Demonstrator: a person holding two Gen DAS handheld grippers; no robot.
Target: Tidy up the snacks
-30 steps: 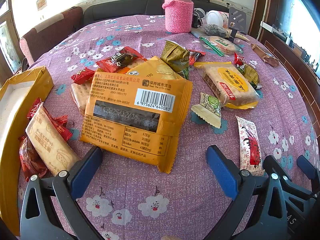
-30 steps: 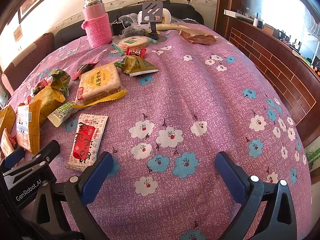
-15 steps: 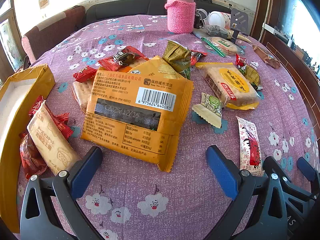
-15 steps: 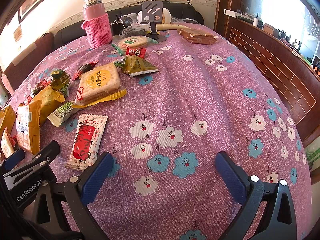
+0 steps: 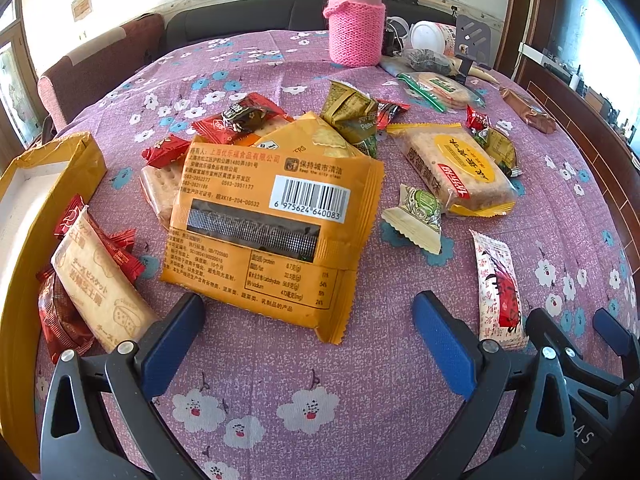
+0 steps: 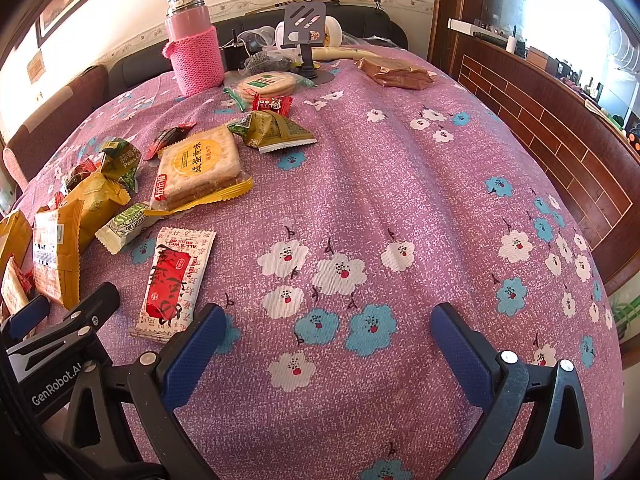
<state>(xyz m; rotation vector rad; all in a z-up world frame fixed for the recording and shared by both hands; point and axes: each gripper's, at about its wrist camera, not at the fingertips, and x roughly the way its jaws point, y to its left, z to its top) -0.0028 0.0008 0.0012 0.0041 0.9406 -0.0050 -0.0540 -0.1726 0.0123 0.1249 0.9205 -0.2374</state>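
Note:
Several snack packets lie on a purple flowered tablecloth [image 5: 320, 380]. A large orange cracker bag [image 5: 272, 232] lies barcode up just ahead of my left gripper [image 5: 308, 320], which is open and empty. A yellow box [image 5: 24, 216] at the left holds a beige biscuit pack [image 5: 100, 284] and red packets. A white-and-red packet [image 6: 172, 280] lies by the left finger of my right gripper [image 6: 328, 332], which is open and empty over bare cloth. A clear biscuit pack with a yellow label [image 6: 200, 164] lies farther back.
A pink flask in a knitted sleeve [image 5: 356, 20] stands at the back of the table, with a phone stand [image 6: 306, 40], a round cracker pack [image 6: 266, 84] and a brown bag [image 6: 394, 74] near it. Wooden panelling [image 6: 560, 128] runs along the right.
The left gripper has drawn back and slightly lifted, so the orange bag sits a little farther from its fingers. The right gripper has not moved.

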